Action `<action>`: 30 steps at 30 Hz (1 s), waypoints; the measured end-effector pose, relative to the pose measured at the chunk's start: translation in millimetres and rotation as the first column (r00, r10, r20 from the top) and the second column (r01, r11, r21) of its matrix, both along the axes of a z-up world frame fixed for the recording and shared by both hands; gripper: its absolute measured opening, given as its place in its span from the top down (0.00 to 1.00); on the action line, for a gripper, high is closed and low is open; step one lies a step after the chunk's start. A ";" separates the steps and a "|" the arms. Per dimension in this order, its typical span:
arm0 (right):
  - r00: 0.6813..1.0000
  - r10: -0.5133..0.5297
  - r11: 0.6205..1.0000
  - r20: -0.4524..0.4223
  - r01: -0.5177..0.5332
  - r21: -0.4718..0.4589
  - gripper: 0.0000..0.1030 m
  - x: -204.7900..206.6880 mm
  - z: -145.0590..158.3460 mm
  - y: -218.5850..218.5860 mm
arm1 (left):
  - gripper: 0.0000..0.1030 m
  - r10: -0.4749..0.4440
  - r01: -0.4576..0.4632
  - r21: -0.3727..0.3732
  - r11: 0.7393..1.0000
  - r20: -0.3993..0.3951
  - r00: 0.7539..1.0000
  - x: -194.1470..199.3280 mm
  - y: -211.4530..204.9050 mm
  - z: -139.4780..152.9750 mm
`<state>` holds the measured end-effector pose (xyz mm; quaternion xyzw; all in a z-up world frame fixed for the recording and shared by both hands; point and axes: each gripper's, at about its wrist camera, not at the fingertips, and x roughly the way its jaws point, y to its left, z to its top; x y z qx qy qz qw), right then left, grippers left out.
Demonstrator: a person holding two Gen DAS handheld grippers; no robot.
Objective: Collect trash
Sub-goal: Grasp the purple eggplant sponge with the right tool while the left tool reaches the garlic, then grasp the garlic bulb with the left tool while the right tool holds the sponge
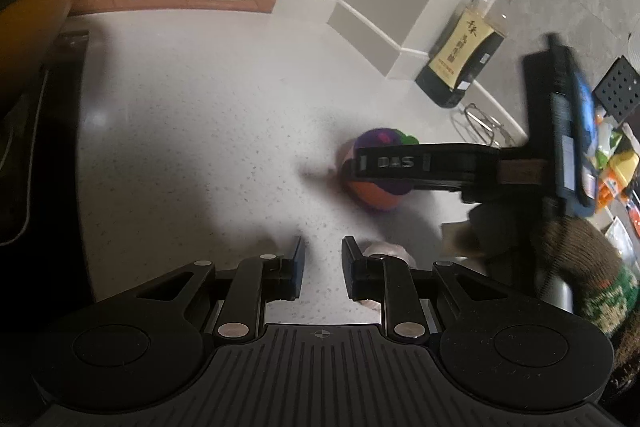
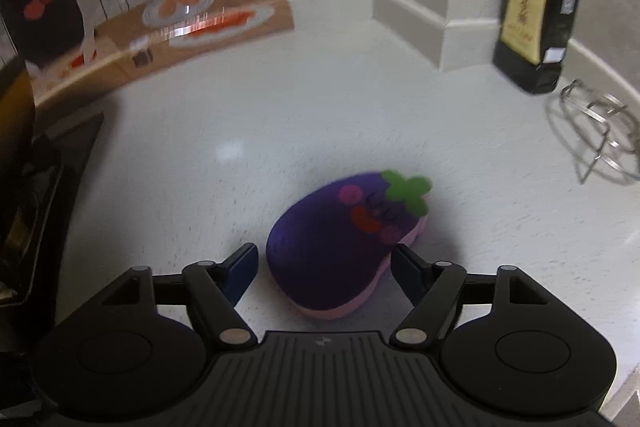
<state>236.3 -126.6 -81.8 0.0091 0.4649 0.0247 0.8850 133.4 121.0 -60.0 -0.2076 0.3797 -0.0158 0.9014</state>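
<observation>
right gripper (image 2: 324, 267) jaws wide open astride purple eggplant plush (image 2: 340, 243), pads not touching it, plush lying on white desk (image 2: 200, 131), left gripper (image 1: 323, 267) jaws narrowly parted, empty, dark sauce bottle (image 2: 536, 15) at far wall

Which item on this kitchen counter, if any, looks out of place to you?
The purple eggplant plush toy stands out: a soft toy lying on its side on the white countertop, near the soy sauce bottle and wire rack. The right gripper straddles it with open jaws, not touching.
</observation>
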 end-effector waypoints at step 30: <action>0.997 0.001 0.976 0.071 0.015 -0.217 0.35 -128.8 -3.6 -31.0 | 0.77 -0.246 0.241 0.062 0.969 0.108 0.963 8.7 -35.6 2.0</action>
